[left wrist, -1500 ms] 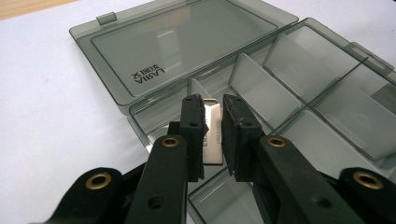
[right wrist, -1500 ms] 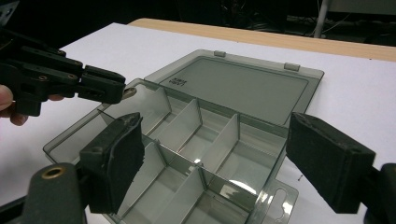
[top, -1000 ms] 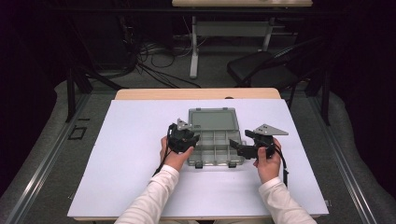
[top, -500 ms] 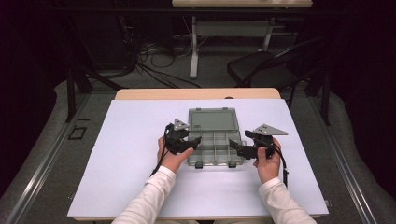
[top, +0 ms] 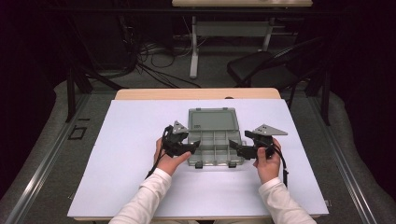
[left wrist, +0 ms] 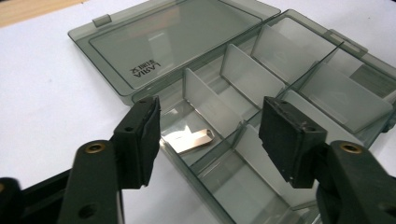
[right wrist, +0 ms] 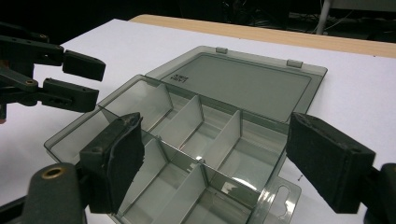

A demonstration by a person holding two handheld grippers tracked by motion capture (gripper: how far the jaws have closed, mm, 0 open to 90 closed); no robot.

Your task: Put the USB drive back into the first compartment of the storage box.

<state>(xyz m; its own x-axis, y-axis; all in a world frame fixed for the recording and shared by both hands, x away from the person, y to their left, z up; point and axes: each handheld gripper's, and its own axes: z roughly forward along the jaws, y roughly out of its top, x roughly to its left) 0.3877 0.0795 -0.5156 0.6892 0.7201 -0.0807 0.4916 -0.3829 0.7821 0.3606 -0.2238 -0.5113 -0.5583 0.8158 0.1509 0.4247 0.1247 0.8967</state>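
Note:
A smoky clear compartment box (top: 215, 148) lies open in the middle of the white table, its lid (top: 211, 119) flat behind it. My left gripper (top: 196, 145) hovers at the box's left end. Its jaws have just been opening and nothing is between them (left wrist: 210, 135). Below them a small flat metal piece (left wrist: 190, 140) lies loose in a compartment. My right gripper (top: 232, 145) is at the box's right end, open (right wrist: 210, 158), a jaw on each side of the box's near corner (right wrist: 275, 196), pads clear of the walls. The left gripper (right wrist: 88, 79) shows farther off.
White dividers (right wrist: 224, 135) split the box (left wrist: 289, 93) into several compartments. The white table sheet (top: 126, 140) has free room left, right and in front of the box. A wooden table edge (top: 196, 93) runs behind; a chair (top: 266, 70) and cables are on the floor beyond.
The left gripper's jaws stand wider apart than a second ago, and that hand has drawn slightly left from the box. The right gripper and the box have not moved.

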